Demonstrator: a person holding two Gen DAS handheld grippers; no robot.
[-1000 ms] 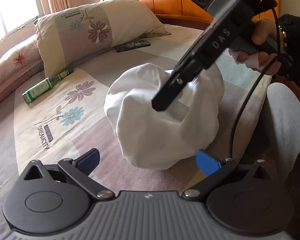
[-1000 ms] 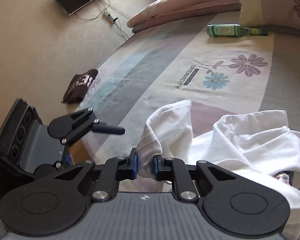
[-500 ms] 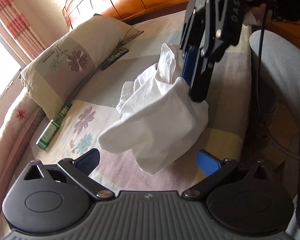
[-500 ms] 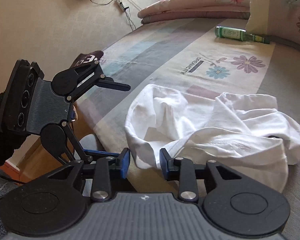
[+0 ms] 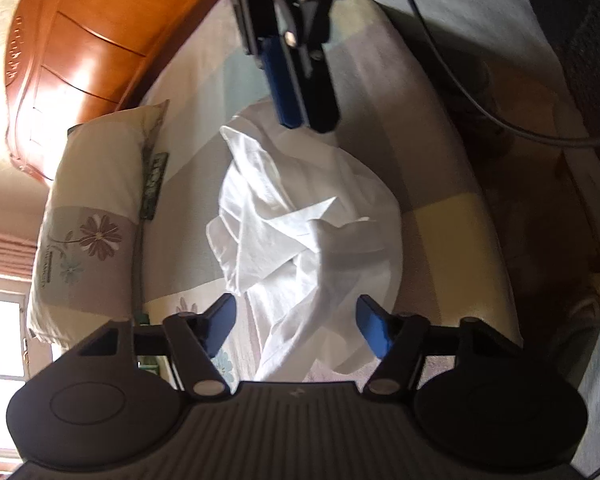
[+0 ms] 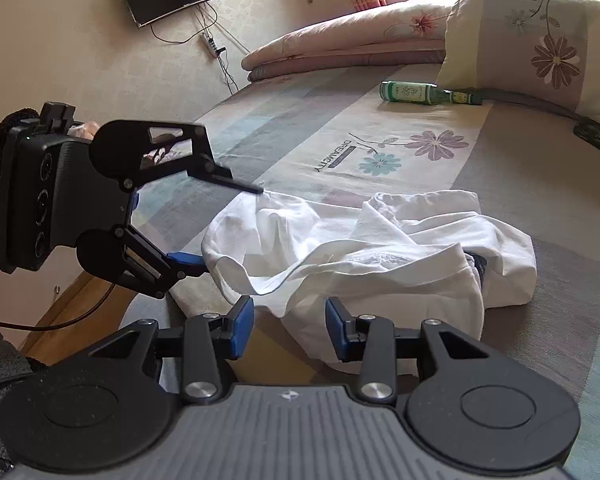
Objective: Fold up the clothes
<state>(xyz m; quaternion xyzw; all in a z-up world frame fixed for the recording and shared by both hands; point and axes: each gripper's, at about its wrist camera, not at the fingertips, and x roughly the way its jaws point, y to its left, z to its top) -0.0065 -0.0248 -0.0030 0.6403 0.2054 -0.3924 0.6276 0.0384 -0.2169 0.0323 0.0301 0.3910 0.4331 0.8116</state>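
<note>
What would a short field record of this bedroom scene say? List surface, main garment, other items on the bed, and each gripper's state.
surface: bed with a flower-print cover
garment: white shirt, crumpled, lying unfolded on the bed
other items: green bottle on its side; pillow behind it
left gripper: jaws closing, shirt fabric between them, pads not yet pressing
right gripper: jaws opening, shirt edge between them, not gripped
fold progress: none visible
</note>
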